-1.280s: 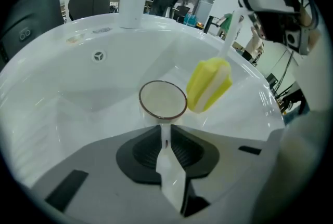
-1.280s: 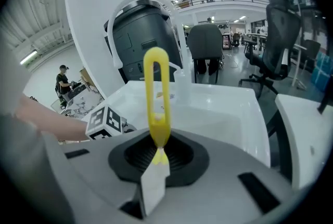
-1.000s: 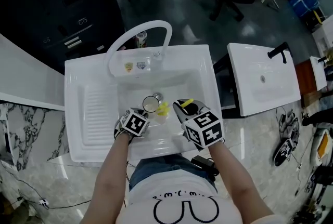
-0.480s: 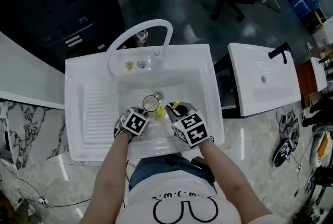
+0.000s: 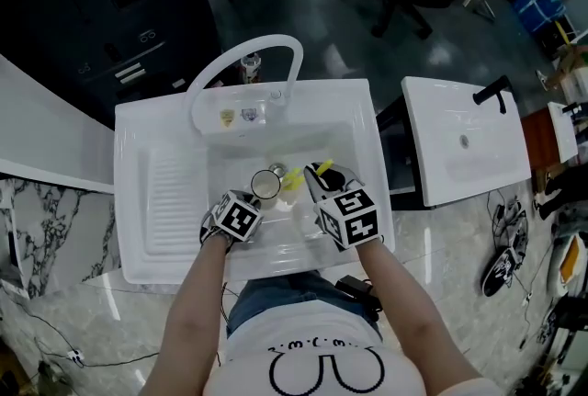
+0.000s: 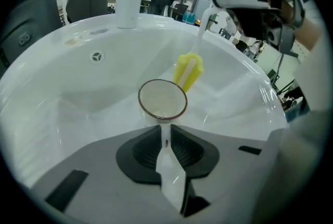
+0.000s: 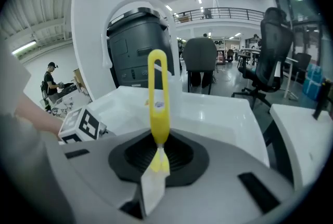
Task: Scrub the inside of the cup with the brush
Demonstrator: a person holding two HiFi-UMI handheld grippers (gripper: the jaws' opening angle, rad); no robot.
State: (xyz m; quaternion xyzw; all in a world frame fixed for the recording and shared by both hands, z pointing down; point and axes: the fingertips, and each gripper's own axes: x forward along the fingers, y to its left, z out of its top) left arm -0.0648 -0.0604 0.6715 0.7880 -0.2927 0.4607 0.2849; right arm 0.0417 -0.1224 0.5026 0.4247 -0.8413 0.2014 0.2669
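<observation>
Quickly, left to right: the left gripper (image 6: 165,133) was clamped on the near side of the cup (image 6: 162,99), by its handle or wall, could not tell which. The cup was low in the basin of the white sink (image 5: 129,201), beside the drain, with its mouth facing up toward the left gripper and nothing inside. Just behind its far rim hung the yellow sponge head of the brush (image 6: 188,71), outside the cup, touching or nearly touching the rim. The right gripper (image 7: 157,147) was clamped on the brush's yellow handle, with the loop end sticking out past the jaws. Scrubbing was judged not started, as the head was not yet in the cup. Risks: the head could catch the rim going in and lever the cup out of that narrow pinch. The thin handle could swivel in the jaws. A hard push could knock the cup against the basin.
</observation>
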